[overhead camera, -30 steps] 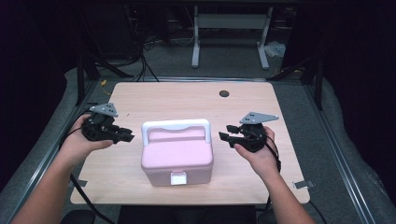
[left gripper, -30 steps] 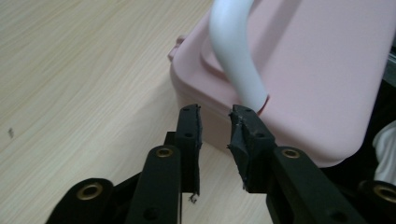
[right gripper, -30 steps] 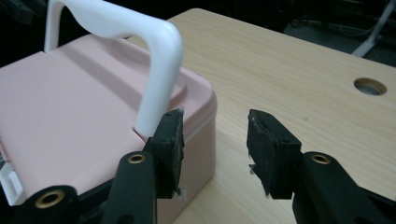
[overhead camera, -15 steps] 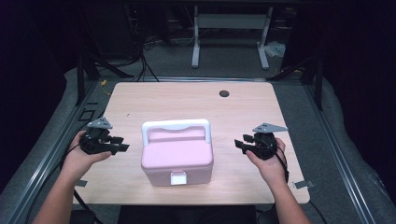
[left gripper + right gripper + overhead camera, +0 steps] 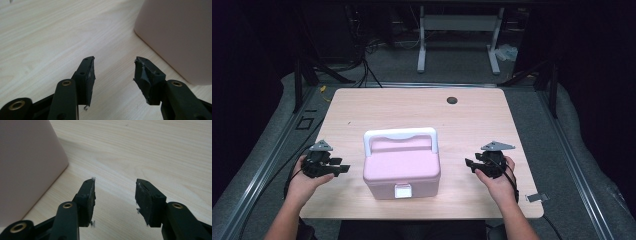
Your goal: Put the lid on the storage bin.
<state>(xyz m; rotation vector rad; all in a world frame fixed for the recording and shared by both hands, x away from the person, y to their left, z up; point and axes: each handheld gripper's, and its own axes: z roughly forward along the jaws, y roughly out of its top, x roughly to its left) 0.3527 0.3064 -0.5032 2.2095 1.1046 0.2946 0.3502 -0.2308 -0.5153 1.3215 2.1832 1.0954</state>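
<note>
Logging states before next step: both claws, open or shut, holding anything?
Left claw: open, empty, beside the pink box.
Right claw: open, empty, beside the box.

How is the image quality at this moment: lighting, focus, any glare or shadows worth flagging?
High view: the table is evenly lit against dark surroundings; the white latch on the pink box looks blown out. Left gripper view: open left gripper fairly sharp, the box wall soft and featureless. Right gripper view: right gripper sharp, the box shadowed, a faint shadow at its base.
</note>
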